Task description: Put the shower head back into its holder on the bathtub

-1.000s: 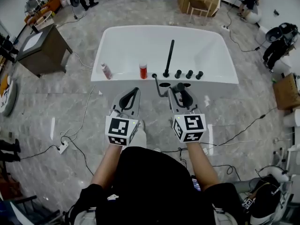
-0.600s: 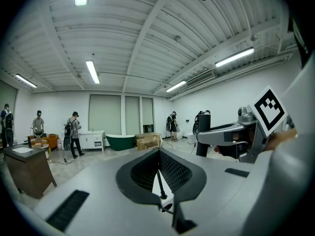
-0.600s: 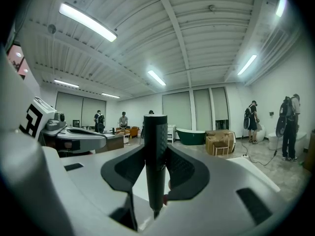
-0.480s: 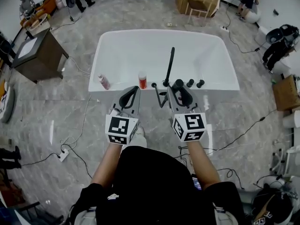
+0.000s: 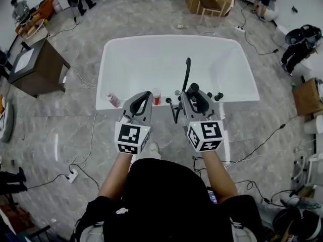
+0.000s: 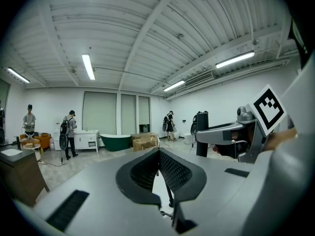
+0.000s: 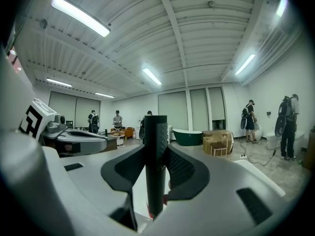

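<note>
While the shower head [image 7: 155,171] stands upright, pinched between the fingers of the right gripper [image 5: 196,101], it hangs over the near rim of the bathtub [image 5: 131,59] at twelve o'clock. Pickup looks done and seating remains, though the holder is hidden beneath the gripper. The left gripper [image 5: 142,99] has its fingers pressed together, empty. The spout [image 5: 187,72] rises at twelve o'clock, the knobs [image 5: 218,97] at two, the red bottle [image 5: 156,97] at nine and the hose [image 5: 174,112] just below, so descent room looks tight

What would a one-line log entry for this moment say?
right gripper: shut on shower head | left gripper: shut, empty | place: at bathtub's near rim
</note>
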`<state>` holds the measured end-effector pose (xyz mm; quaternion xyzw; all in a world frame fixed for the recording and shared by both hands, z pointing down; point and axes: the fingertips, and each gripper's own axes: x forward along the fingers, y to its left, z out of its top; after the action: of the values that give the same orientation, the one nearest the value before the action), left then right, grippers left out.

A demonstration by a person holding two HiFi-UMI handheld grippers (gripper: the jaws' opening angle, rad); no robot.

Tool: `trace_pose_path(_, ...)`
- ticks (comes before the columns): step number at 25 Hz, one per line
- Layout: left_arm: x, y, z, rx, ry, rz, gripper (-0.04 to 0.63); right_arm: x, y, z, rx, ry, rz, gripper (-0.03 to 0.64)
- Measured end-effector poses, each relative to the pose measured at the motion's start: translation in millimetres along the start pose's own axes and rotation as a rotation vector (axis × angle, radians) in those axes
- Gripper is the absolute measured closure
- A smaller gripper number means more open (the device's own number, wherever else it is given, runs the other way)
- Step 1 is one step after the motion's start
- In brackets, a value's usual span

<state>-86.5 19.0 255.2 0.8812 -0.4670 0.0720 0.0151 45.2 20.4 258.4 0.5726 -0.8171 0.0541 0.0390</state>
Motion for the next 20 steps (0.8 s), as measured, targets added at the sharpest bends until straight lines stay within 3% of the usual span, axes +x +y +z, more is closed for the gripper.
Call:
trace_pose_path(9, 33, 57, -7, 0.009, 0.007, -0.046, 0.581, 59, 4, 13, -0.01, -0.022, -0.059, 0.48)
trace_pose_path(20, 65, 74, -10, -0.002, 0.006, -0.1, 0.581, 87, -5, 18, -0.014, -0.017, -0.103, 0.48)
